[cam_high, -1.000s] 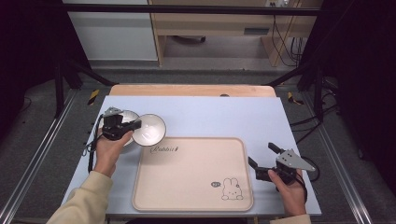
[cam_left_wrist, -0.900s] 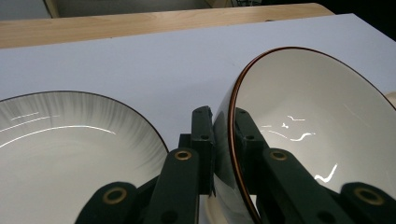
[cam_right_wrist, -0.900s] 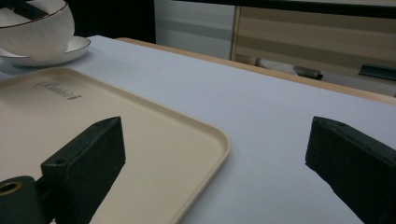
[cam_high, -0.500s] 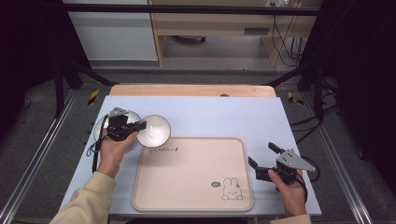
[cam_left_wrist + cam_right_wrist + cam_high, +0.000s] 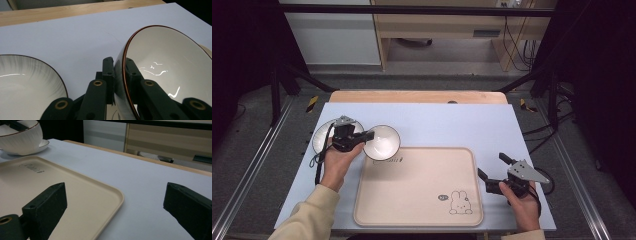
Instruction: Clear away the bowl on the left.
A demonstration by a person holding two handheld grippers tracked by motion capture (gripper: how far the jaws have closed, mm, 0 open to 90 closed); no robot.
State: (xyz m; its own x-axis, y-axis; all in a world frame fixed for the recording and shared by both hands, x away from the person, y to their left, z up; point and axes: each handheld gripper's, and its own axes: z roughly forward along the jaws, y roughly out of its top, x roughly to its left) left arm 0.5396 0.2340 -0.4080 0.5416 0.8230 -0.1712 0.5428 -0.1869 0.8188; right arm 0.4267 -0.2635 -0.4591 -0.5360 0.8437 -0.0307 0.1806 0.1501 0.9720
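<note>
White porcelain with a thin brown rim, the bowl is sitting at the far left corner of the beige tray, partly over the tray's edge, and the left gripper is clamping its left rim. In the left gripper view the jaws are pinching that rim narrowly between them, one jaw inside the bowl and one outside, and the bowl is tilting, its mouth facing up and toward the right. Being round, the bowl has no long axis to speak of; in the high view its opening is looking mostly upward.

Just left of the bowl, a second white dish, shallower and with a dark rim, is lying flat on the pale blue counter, partly under the left gripper and the person's left hand.

The tray is lying with its long side running left to right, a small rabbit drawing at its near right corner and printed lettering near its far left corner.

At the near right, the right gripper is resting beside the tray's right edge, held by the right hand. Its jaws are standing wide apart with nothing between them, one over the tray's edge and the other over bare counter.
</note>
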